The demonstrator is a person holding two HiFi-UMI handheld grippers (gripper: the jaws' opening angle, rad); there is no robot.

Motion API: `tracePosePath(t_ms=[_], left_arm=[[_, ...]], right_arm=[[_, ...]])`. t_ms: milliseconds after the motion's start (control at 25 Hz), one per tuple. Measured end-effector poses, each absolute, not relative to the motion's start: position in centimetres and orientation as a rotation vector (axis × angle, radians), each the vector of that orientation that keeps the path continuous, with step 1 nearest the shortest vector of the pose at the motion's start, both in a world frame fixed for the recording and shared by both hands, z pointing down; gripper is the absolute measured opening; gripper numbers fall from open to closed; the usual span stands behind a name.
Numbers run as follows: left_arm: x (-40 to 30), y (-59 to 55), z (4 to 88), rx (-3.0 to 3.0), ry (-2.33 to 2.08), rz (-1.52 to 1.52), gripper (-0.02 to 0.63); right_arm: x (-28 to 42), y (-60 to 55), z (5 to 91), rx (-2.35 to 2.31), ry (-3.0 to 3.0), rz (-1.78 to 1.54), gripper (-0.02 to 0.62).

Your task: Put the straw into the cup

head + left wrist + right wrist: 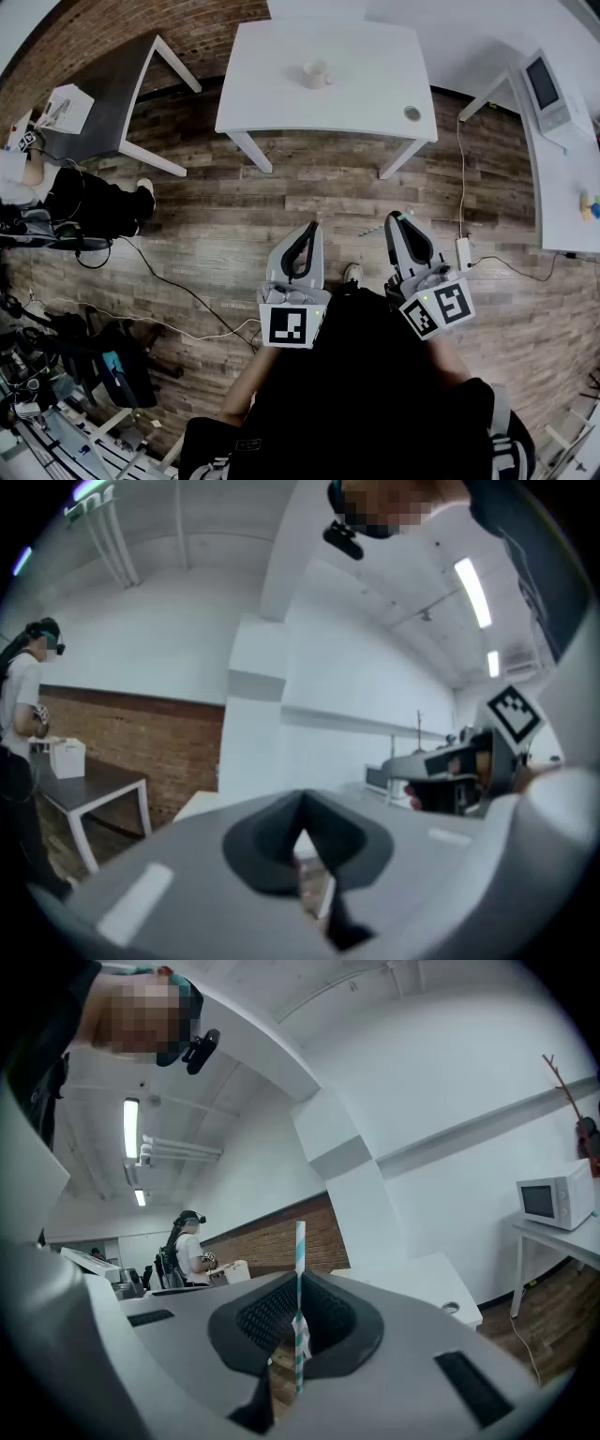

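Right tool (298, 1321) is closed on the straw (300, 1279): its jaws pinch the teal-and-white striped stick near its lower part, and most of its length stands up past the jaw tips, roughly in line with them. Left tool (302, 832) has its jaws together with nothing between them, and it hangs just beside the right one, low in front of the person's body.

The cup (317, 73), a pale mug, stands upright near the middle of the white counter (281, 84), well apart from both tools, with a stretch of wooden floor (309, 187) between. No straw shows in it, though the mug is small in the head view.

Judging by this, the pickup is done and the rest is left: the straw has to be carried across to the counter, brought over the cup's mouth, lowered in and released. With the grip low on the straw, the long free end may have to be turned downward before it can enter the cup.
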State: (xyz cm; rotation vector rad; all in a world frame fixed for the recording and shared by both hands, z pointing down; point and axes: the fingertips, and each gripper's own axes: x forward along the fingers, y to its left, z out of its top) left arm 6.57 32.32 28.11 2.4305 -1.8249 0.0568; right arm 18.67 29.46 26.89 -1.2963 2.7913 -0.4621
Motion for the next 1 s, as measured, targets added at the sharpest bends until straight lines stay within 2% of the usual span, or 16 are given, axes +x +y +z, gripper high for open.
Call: tracePosePath(t_ms=[1000], left_arm=[[9.8,31.7,28.5,2.435,-1.81,0.06,0.004]], right_arm=[[21.7,29.3,26.9,-1.299,2.777,-0.444,0.015]])
